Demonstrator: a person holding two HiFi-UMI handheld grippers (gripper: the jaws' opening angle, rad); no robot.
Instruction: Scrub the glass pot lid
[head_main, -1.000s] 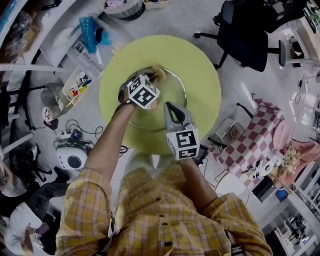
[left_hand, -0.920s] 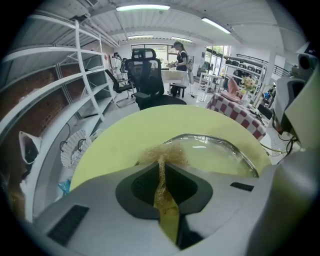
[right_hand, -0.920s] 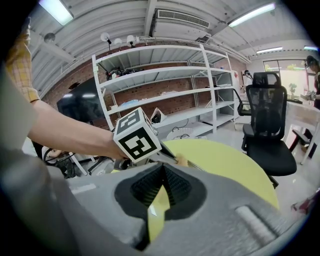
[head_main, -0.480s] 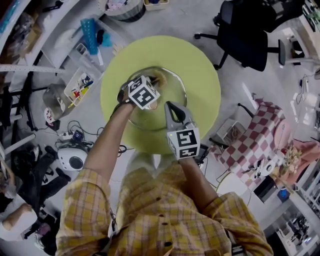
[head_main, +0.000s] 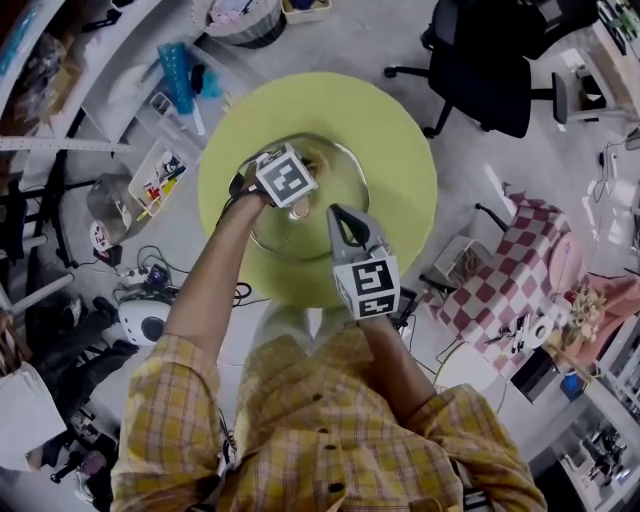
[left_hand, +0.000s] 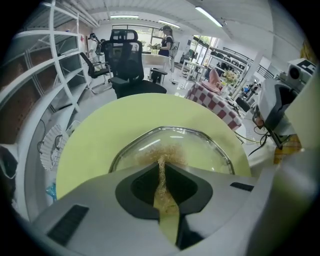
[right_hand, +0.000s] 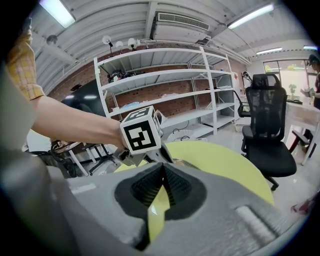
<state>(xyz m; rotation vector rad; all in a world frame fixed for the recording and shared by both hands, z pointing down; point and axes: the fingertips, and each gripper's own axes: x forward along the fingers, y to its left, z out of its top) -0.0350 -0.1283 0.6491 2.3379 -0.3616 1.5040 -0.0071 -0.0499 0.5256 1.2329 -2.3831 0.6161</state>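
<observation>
Left gripper (left_hand: 161, 161) clamped on tan fibrous scrubber (left_hand: 163, 151), pressed to glass pot lid (left_hand: 205, 150) just ahead of its tips, on yellow table (left_hand: 95, 135). Right gripper (right_hand: 163, 167) jaws closed, apparently nipping the lid's near rim.

No readable text, labels, brands, numbers or signs in any view; small print too blurred.

A lab-like workshop: white metal shelves (right_hand: 165, 75) stand against a brick wall (right_hand: 182, 106), strip lights (right_hand: 252, 15) and a duct (right_hand: 180, 21) run under a bare ceiling (right_hand: 125, 22), office chairs (head_main: 490, 70) stand about, and cables (head_main: 150, 262) lie on the floor (head_main: 380, 30).
</observation>
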